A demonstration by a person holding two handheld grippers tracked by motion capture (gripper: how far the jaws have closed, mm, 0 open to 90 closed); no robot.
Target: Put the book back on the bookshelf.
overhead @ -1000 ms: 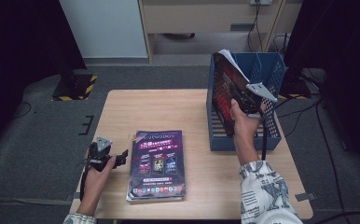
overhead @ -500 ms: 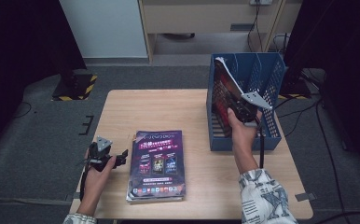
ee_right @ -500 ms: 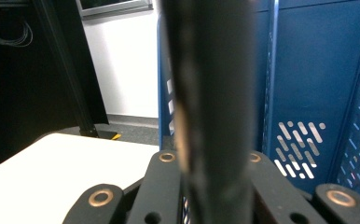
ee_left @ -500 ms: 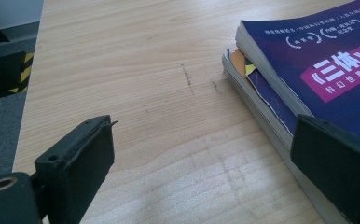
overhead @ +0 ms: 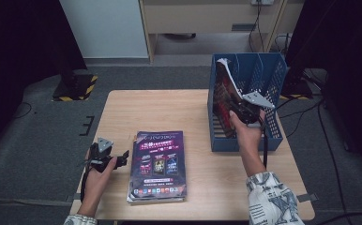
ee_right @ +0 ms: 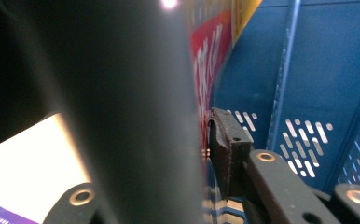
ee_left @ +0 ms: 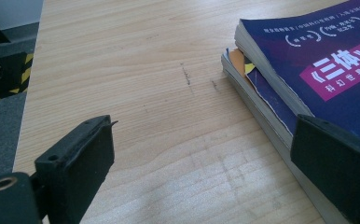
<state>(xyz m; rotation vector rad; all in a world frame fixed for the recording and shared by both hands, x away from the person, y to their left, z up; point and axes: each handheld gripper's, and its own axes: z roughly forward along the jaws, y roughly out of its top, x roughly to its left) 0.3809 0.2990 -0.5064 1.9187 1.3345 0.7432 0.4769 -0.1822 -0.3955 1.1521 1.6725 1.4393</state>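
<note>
A magazine with a dark red cover [overhead: 223, 89] stands tilted in the left slot of the blue file rack [overhead: 273, 75]. My right gripper [overhead: 235, 108] reaches into that slot. In the right gripper view the cover [ee_right: 122, 93] lies between the jaws, which have just been opening. A thin gap shows at the right pad [ee_right: 222, 144], so this gripper [ee_right: 187, 144] is open. The left gripper [overhead: 123, 157] rests on the table left of a stack of magazines [overhead: 158, 161]. Its jaws [ee_left: 201, 135] are wide open over bare wood, beside the stack's edge [ee_left: 318, 51].
The wooden table [overhead: 169, 108] has free room behind the stack and left of the rack [ee_right: 318, 70]. The rack has several dividers and perforated walls. A cable trails from the right gripper over the table's right edge. Grey floor surrounds the table.
The right hand has sunk slightly toward me with the magazine, which now sits lower in the rack slot. The left hand and the stack have stayed put.
</note>
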